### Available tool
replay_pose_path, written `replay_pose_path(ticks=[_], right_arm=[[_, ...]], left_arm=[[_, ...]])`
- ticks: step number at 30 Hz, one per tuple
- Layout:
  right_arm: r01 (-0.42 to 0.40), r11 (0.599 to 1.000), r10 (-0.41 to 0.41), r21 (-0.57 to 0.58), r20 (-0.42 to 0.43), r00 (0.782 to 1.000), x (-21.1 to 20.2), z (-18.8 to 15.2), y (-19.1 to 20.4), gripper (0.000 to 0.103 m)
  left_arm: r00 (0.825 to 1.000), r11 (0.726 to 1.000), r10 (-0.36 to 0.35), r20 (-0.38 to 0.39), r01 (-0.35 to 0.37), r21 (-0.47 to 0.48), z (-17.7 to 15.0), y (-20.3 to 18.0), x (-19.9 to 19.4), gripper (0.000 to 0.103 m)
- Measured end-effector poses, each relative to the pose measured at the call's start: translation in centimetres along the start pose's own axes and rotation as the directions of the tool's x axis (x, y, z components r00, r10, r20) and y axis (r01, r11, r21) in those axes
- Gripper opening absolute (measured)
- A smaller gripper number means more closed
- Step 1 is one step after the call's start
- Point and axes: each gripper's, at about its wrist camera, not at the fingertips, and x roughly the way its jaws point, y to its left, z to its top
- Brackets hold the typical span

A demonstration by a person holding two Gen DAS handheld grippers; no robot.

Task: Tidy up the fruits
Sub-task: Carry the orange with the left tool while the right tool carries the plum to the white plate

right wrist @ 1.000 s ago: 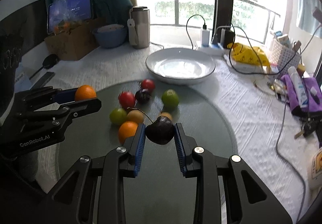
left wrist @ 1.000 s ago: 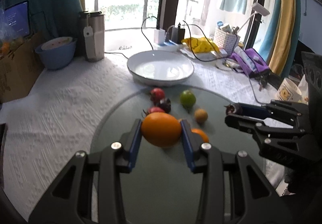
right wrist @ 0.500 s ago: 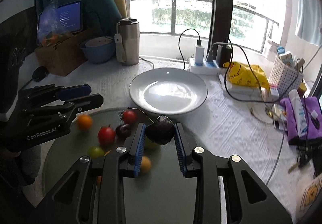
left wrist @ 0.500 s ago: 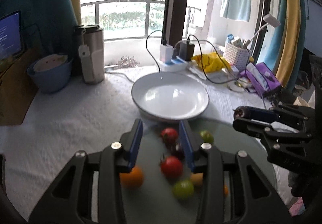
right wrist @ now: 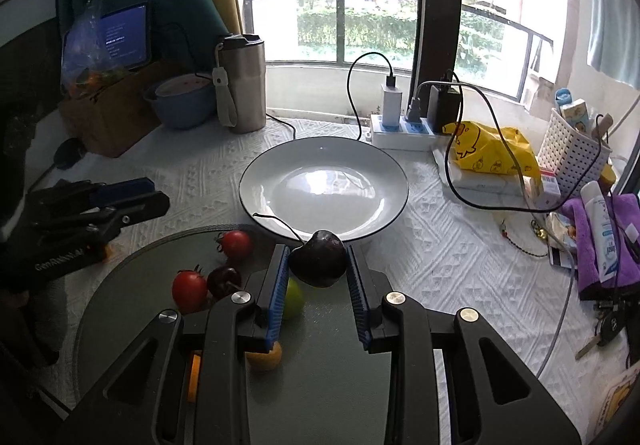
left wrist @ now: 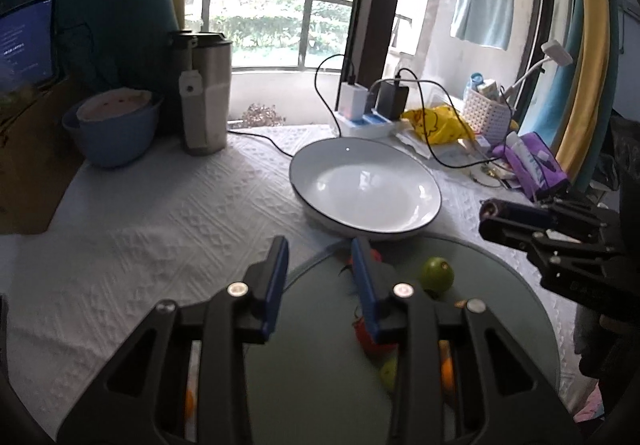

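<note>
Two grippers were up over the round grey-green mat (right wrist: 336, 373), and I judged the step to be carrying fruit to the white, dark-rimmed plate (right wrist: 376, 165) just beyond it. My right gripper (right wrist: 317, 265) was clenched on a dark, long-stemmed cherry (right wrist: 318, 263), held just short of the plate's near rim. My left gripper (left wrist: 320, 273) was closing with nothing between its blue pads. Next, I reckoned, the cherry needed moving forward over the plate and releasing low so it wouldn't roll. Several fruits on the mat sat half hidden behind the fingers: a red tomato (right wrist: 189, 289), a green lime-like fruit (left wrist: 436, 277) and orange ones I couldn't identify.
</note>
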Motion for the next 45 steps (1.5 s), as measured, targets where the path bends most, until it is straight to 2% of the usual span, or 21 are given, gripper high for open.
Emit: replay_pose_path(ticks=[5,12,15,22,29,36,40,42,45], right_arm=[[-0.011,1.000,0.011,-0.009,0.002,1.000,-1.0,-0.7,1.0,0.031],[-0.020,1.000,0.020,-0.023,-0.004,1.000,-2.1,-1.9,2.5,0.031],[-0.023,0.999,0.023,-0.032,-0.008,1.000,-2.4,-2.3,3.3,0.031],[-0.029,0.998,0.029,-0.050,-0.010,1.000,-2.8,-2.9,5.1,0.031],[-0.027,0.998,0.026,-0.059,-0.012,1.000,-3.1,-3.1,6.0,0.031],[-0.023,0.998,0.023,-0.052,-0.013,1.000,-2.9,-2.9,5.7,0.031],[-0.020,0.999,0.020,-0.040,-0.012,1.000,-2.6,-2.7,5.1,0.031],[-0.020,0.999,0.019,-0.035,-0.012,1.000,-2.5,-2.6,4.8,0.031],[-0.021,0.999,0.021,-0.030,-0.010,1.000,-2.3,-2.5,4.4,0.031]], left_arm=[[1.000,1.000,0.018,-0.005,-0.018,-0.012,-1.0,0.2,-1.4,0.035],[0.996,0.994,0.083,-0.034,-0.085,-0.075,-4.3,2.1,-3.3,0.036],[0.993,0.989,0.109,-0.038,-0.113,-0.097,-5.6,3.2,-4.3,0.042],[0.983,0.973,0.176,-0.058,-0.183,-0.139,-8.3,5.5,-6.0,0.043],[0.972,0.962,0.208,-0.108,-0.223,-0.154,-8.6,6.5,-5.3,0.043],[0.957,0.960,0.207,-0.206,-0.239,-0.148,-8.6,7.1,-3.0,0.043],[0.953,0.964,0.216,-0.211,-0.242,-0.107,-8.4,6.4,-2.5,0.042],[0.952,0.966,0.218,-0.216,-0.243,-0.094,-8.2,6.2,-2.2,0.036],[0.954,0.969,0.211,-0.211,-0.233,-0.084,-7.9,6.1,-2.0,0.035]])
